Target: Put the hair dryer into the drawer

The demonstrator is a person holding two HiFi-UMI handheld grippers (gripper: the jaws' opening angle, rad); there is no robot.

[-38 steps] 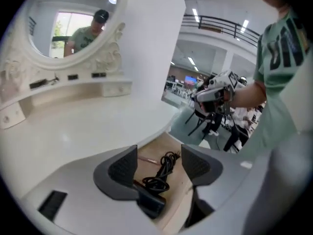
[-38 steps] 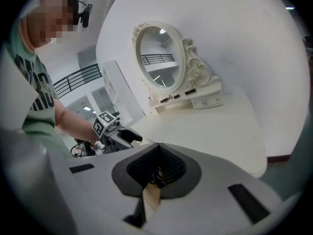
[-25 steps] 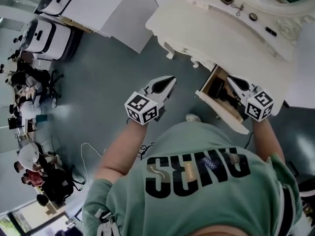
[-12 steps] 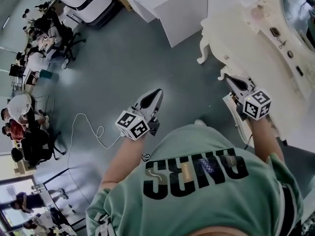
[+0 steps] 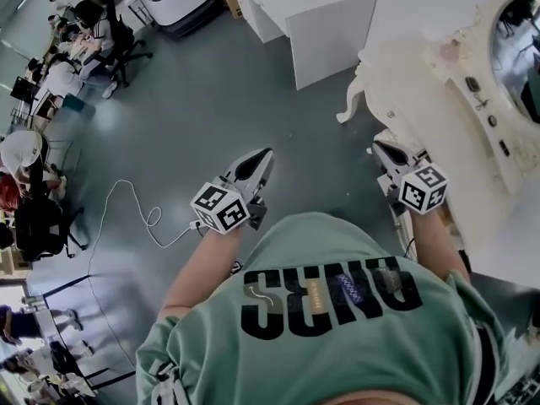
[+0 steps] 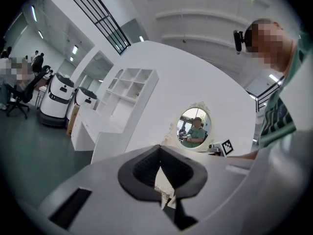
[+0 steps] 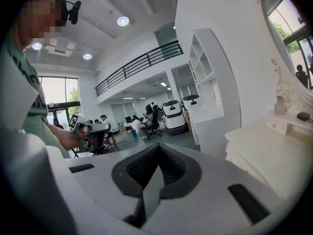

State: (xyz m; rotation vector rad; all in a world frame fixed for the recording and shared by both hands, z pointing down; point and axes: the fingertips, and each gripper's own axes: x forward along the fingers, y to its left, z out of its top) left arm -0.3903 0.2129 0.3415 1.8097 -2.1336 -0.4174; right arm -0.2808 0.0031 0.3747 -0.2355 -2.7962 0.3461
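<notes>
The grey floor (image 5: 211,99) fills the left and far side, with a white dressing table (image 5: 422,91) at the right. No drawer stands open along its near edge, and the hair dryer shows in no view, so it probably already lies inside the closed drawer and the task looks finished. The left gripper (image 5: 264,154) hangs over bare floor and the right gripper (image 5: 380,148) just beside the table front. Both have their jaws clenched tip to tip on nothing.

White cabinet (image 5: 321,32) on grey floor (image 5: 211,99)
</notes>
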